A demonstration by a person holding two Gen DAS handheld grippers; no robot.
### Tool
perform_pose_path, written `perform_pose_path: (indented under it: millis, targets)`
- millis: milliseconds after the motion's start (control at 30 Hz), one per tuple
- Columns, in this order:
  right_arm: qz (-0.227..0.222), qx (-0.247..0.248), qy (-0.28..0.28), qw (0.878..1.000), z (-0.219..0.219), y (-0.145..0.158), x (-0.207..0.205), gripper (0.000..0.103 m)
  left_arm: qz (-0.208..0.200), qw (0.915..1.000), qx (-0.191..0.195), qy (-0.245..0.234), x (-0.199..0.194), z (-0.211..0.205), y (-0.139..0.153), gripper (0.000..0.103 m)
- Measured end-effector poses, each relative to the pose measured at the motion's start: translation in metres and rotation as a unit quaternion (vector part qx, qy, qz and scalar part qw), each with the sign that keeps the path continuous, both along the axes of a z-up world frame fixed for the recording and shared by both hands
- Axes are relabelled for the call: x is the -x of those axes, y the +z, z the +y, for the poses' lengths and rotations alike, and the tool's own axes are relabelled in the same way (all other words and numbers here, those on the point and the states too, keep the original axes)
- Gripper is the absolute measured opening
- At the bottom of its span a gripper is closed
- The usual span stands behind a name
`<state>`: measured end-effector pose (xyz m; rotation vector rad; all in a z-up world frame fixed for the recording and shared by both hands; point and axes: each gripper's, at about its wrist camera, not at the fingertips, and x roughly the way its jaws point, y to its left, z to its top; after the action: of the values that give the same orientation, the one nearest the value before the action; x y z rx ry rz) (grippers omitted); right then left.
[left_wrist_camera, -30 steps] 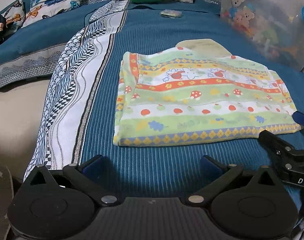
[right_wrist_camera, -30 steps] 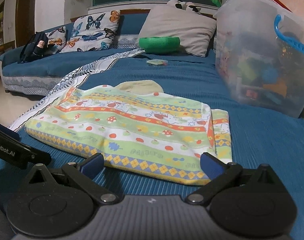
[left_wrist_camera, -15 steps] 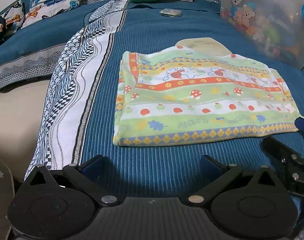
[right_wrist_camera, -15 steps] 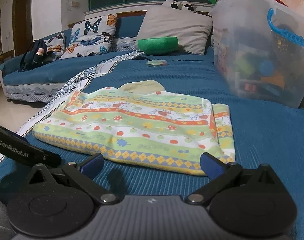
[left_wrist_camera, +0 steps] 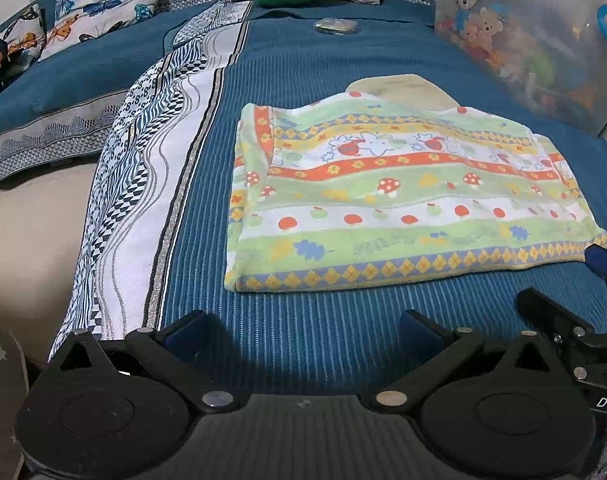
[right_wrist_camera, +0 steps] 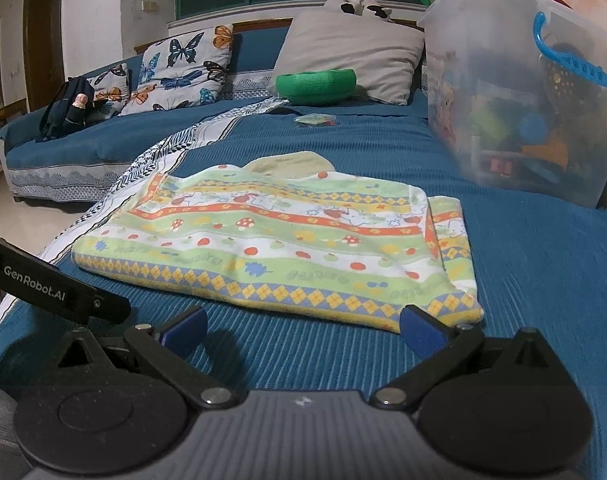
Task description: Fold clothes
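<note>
A folded child's garment (left_wrist_camera: 403, 200) with green, orange and white stripes, mushrooms and apples lies flat on the blue bed cover (left_wrist_camera: 323, 312); it also shows in the right wrist view (right_wrist_camera: 287, 240). A beige part pokes out at its far edge (left_wrist_camera: 399, 86). My left gripper (left_wrist_camera: 303, 332) is open and empty, just short of the garment's near hem. My right gripper (right_wrist_camera: 303, 328) is open and empty, with its right fingertip (right_wrist_camera: 419, 330) close to the garment's near right corner. The right gripper also shows at the right edge of the left wrist view (left_wrist_camera: 571, 328).
A clear plastic toy bin (right_wrist_camera: 523, 100) with a blue handle stands at the right. A green cushion (right_wrist_camera: 315, 86), a grey pillow (right_wrist_camera: 351, 60) and butterfly pillows (right_wrist_camera: 183, 68) lie at the back. A patterned white blanket strip (left_wrist_camera: 143, 200) runs along the left. A small packet (left_wrist_camera: 335, 26) lies beyond the garment.
Both grippers have moved slightly closer to the garment's near hem. The garment has not moved.
</note>
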<state>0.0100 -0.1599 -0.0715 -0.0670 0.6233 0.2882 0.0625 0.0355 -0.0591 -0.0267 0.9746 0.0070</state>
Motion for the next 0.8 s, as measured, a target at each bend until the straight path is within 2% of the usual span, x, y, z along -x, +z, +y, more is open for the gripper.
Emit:
perform_pose_path:
  millis: [800]
  targets:
    - [-0.002, -0.002, -0.001, 1.0, -0.0004, -0.0012, 0.0005, 0.103, -0.006, 1.0, -0.002, 0.002, 0.0015, -0.0013, -0.0008, 0.103]
